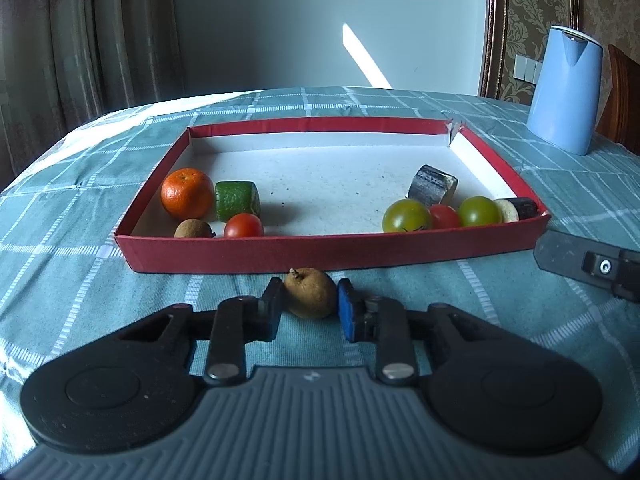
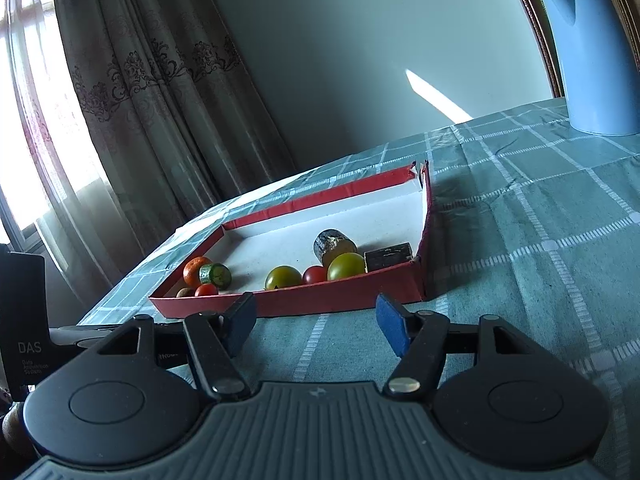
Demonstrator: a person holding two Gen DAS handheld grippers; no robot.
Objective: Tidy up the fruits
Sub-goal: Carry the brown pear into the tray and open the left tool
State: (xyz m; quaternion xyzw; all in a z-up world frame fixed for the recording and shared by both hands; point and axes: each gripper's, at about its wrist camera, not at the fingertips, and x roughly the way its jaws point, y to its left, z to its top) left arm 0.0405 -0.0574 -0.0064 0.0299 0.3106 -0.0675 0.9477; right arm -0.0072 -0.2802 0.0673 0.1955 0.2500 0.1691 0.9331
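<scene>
Left gripper (image 1: 310, 302) pinches a rough brown fruit (image 1: 310, 292); right gripper (image 2: 316, 326) gapes over checked cloth (image 2: 520, 240).

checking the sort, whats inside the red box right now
Left group: orange, green cylinder, brown fruit, red tomato. Right group: two green tomatoes, a red one between, two dark cylinders. The front wall hides their undersides.

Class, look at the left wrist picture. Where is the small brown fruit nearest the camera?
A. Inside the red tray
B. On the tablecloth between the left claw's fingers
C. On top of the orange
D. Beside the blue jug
B: the brown fruit sits between the left claw fingers, on the cloth outside the red tray.
</scene>
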